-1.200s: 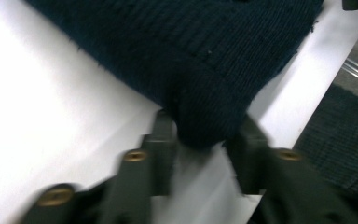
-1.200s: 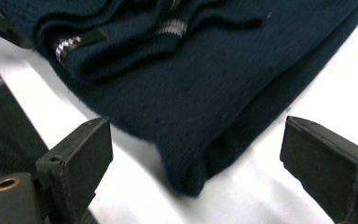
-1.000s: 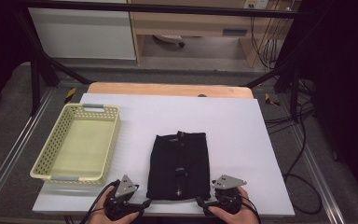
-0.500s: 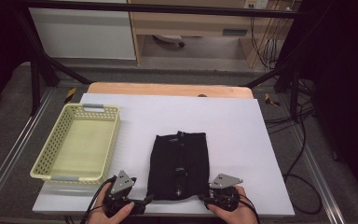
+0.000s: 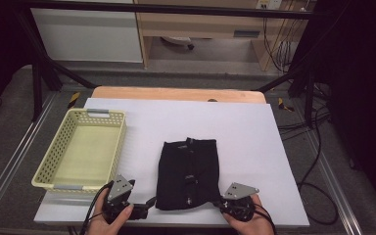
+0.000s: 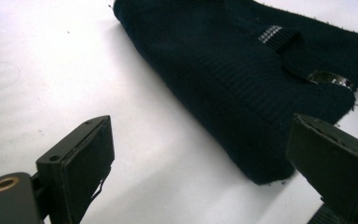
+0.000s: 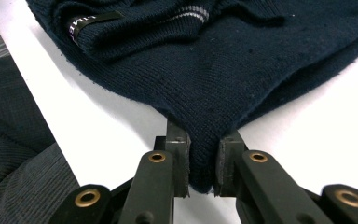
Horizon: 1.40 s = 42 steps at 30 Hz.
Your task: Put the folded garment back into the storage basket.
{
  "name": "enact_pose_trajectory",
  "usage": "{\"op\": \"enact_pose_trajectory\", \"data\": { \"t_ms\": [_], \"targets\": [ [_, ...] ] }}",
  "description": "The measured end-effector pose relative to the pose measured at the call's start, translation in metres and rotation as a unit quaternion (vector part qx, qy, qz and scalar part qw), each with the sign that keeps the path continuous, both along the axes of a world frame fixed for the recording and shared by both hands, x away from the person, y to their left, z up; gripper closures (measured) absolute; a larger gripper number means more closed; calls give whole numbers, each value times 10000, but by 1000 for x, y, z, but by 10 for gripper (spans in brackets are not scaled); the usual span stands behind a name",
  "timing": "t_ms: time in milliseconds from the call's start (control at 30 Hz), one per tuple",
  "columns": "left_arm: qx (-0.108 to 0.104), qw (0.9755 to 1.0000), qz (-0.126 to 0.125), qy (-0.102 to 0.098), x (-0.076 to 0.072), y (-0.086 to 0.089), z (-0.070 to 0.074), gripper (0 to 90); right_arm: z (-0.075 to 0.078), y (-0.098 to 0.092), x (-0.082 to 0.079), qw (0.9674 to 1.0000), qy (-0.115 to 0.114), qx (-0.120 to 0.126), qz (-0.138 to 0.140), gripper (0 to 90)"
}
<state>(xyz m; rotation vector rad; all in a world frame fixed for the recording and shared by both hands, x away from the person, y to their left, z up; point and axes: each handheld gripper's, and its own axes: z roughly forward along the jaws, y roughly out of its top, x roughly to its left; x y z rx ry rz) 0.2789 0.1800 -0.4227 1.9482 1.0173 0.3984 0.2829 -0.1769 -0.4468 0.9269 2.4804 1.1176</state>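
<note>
High view: folded dark knit garment on white table, near centre; yellow basket to its left.

Left gripper view: left gripper just beside garment's near-left corner; jaws have just been opening, spread wide, nothing between.

Right gripper view: right gripper has just been closing, clamped on garment's near-right corner.

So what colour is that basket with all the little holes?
Pale yellow basket; best seen in the high view.

Yellow mesh basket at left, white tabletop, wood edge behind
</note>
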Motion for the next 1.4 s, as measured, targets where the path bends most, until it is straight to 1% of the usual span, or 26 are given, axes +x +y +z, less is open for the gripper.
{"op": "enact_pose_trajectory", "data": {
  "t_ms": [33,67,100,133,200,233,300,367,433,467,500,567,667,733,867,1000,1033,1067,1100,1233,1400],
  "targets": [
    [-96,9999,84,-1,0,0,1,93,0,-1,0,10000,20,-21,3,798],
    [-167,9998,107,-37,-1,0,3,93,0,-1,0,10000,20,-21,3,798],
    [-143,9998,58,-123,-2,-1,5,100,-1,0,0,10000,38,-55,20,798],
    [-121,9997,61,-196,-4,-2,8,79,-3,2,1,9999,69,-129,43,797],
    [-362,9990,36,-264,-5,-5,12,86,-4,2,2,9999,82,-122,30,797],
    [-385,9988,-23,-304,-4,-6,13,74,-4,2,2,9999,115,-94,13,796],
    [-310,9989,-50,-356,1,-9,14,74,-5,3,2,9999,116,-103,13,794],
    [-251,9991,5,-339,8,-10,13,78,-6,3,2,9999,117,-107,8,794],
    [-264,9990,88,-356,15,-10,12,85,-6,3,2,9999,123,-97,-20,793],
    [-260,9990,115,-343,18,-9,12,88,-6,3,1,9998,116,-137,-22,792],
    [-278,9989,132,-347,21,-9,13,88,-6,3,1,9998,116,-137,-22,792],
    [-248,9989,144,-381,28,-11,14,87,-5,4,1,9998,108,-170,-22,792],
    [-223,9990,81,-379,40,-16,14,89,-5,5,1,9997,83,-216,-13,790],
    [-138,9989,7,-453,46,-19,15,88,-6,5,1,9997,71,-221,-20,789],
    [-125,9988,22,-479,60,-27,14,89,-6,5,0,9998,71,-186,-16,787],
    [-48,9986,8,-518,73,-34,15,90,-5,6,0,9996,48,-276,8,786],
    [-50,9988,16,-486,76,-36,15,90,-5,6,0,9996,50,-278,7,785],
    [-125,9989,16,-456,78,-38,16,92,-6,6,0,9997,52,-258,4,785],
    [-132,9989,-18,-442,81,-39,16,91,-6,6,0,9997,53,-250,3,785],
    [-38,9990,-44,-451,89,-46,18,91,-6,5,0,9997,56,-240,8,784],
    [-7,9988,-41,-481,98,-55,19,91,-6,6,0,9997,39,-247,11,782]
  ]
}}
